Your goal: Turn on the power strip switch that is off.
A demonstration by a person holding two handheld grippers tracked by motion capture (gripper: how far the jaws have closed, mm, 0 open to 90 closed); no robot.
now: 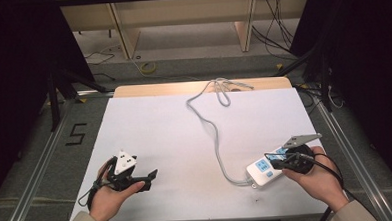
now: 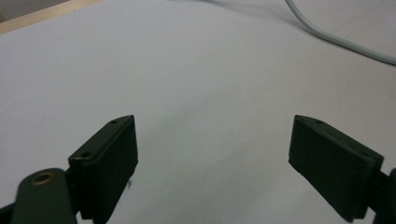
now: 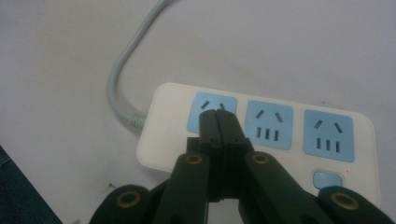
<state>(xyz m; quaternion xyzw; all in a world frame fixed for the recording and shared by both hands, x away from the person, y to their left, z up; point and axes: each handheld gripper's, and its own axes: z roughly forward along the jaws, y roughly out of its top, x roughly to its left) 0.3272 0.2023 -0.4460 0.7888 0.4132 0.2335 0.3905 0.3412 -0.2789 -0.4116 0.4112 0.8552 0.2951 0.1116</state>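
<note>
Right gripper (image 3: pixel 218 116) had its jaws pressed flat together with nothing between them, and the tips sat over the power strip (image 3: pixel 261 135), right at the blue socket closest to where the grey cord (image 3: pixel 122 88) comes out of the white body. Couldn't really tell from the right gripper view whether the tips were actually touching the socket face or just hanging a hair above it, so I'll leave that open. That strip had three blue sockets in a row plus a blue button in the corner near the last one. From the high view, the power strip (image 1: pixel 263 171) lay on the white table (image 1: pixel 160 137) near the front right edge, turned at a slant, with the right gripper (image 1: pixel 280 159) coming in over its far end from the right hand (image 1: pixel 319 177). Its cord (image 1: pixel 212 127) snaked away across the sheet toward the back of the table and ended in a loose loop there. Left gripper (image 1: pixel 148 176) was well apart from all that, over at the front left in the left hand (image 1: pixel 107 197), jaws spread wide with bare white table (image 2: pixel 196 93) between them and a bit of the cord (image 2: pixel 336 39) off in the distance.
</note>
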